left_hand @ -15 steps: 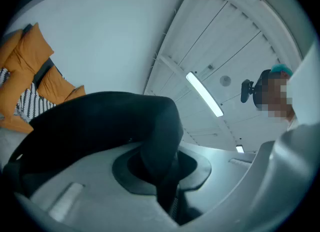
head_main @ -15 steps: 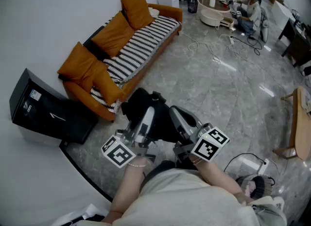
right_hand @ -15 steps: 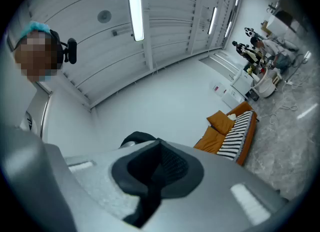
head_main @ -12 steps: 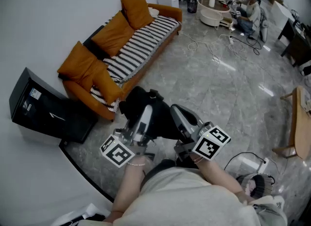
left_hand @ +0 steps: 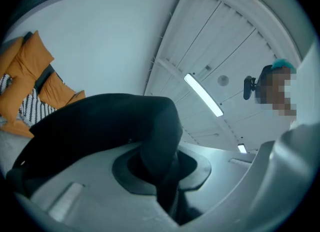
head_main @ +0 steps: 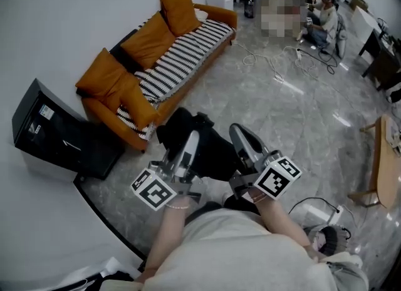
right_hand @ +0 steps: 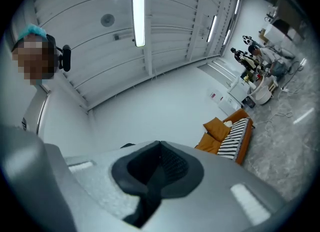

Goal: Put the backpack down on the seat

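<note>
A: Entry one, backpack (head_main: 203,152). Location?
B: Black and soft. Hanging in the air between both claws, above the grey floor (head_main: 282,121), just short of the near end of the sofa (head_main: 128,136). Not yet on the seat (head_main: 182,58).
A: Left claw (head_main: 190,141), condition?
B: Pinched almost together on a fold of black fabric beside a zipper. No free gap past the cloth.
A: Right claw (head_main: 241,136)?
B: Clamped likewise, on a black strap with a mesh weave. Probable reason for two grips: holding the limp bag spread and level, ready for lowering flat rather than dropping in a heap.
A: Surroundings?
B: Striped seat cover. Orange cushions (head_main: 147,42) lined along the backrest, with more slumped at the near end. Black cabinet (head_main: 56,136) against the wall, just beside the sofa's near arm. Loose cables (head_main: 276,74) on the floor farther off. Seated person (head_main: 322,11) at the far side of the room.
A: Obstructions?
B: Most likely the near cushions, taking up the closest seat space. Open striped stretch farther along, judged the better landing spot. Cabinet crowding the approach on the left.
</note>
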Motion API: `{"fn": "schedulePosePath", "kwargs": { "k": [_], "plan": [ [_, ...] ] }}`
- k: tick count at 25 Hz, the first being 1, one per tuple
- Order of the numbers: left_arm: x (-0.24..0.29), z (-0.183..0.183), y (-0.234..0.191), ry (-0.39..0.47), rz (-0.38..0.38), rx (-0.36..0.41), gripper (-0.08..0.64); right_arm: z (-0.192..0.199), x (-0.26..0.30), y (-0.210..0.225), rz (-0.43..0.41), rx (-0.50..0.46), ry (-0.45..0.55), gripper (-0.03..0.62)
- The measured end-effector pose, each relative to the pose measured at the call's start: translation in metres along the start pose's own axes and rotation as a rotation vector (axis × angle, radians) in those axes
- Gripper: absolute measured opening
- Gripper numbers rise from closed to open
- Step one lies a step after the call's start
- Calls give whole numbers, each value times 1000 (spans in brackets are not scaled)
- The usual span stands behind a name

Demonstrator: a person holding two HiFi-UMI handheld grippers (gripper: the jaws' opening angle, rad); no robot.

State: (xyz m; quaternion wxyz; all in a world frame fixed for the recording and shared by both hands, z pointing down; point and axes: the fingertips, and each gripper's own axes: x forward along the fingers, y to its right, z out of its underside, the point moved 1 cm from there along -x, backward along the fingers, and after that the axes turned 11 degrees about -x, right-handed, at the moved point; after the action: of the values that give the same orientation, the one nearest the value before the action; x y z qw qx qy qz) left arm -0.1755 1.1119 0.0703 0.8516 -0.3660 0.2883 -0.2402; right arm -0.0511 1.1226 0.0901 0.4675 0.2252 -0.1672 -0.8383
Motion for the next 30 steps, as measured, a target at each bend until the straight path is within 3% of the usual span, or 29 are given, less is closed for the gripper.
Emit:
{"fn": "schedulePosePath", "kwargs": {
  "k": [8, 16, 20, 26, 30],
  "plan": [
    [7, 6, 2, 5, 38, -8, 55, -15, 1, 16, -21, 65, 45, 3],
    [20, 41, -11, 24, 34, -14, 56, -12, -6, 25, -88, -25, -23, 3],
    [23, 53, -23, 17, 18, -27, 57, -6, -8, 40, -74, -7, -49, 3],
    [41, 43, -56, 34, -20, -104, 57, -3, 18, 74, -50, 40, -55, 3],
    [63, 23, -89, 13, -20, -103, 57, 7, 62, 94, -60, 19, -99, 3]
  ]
}}
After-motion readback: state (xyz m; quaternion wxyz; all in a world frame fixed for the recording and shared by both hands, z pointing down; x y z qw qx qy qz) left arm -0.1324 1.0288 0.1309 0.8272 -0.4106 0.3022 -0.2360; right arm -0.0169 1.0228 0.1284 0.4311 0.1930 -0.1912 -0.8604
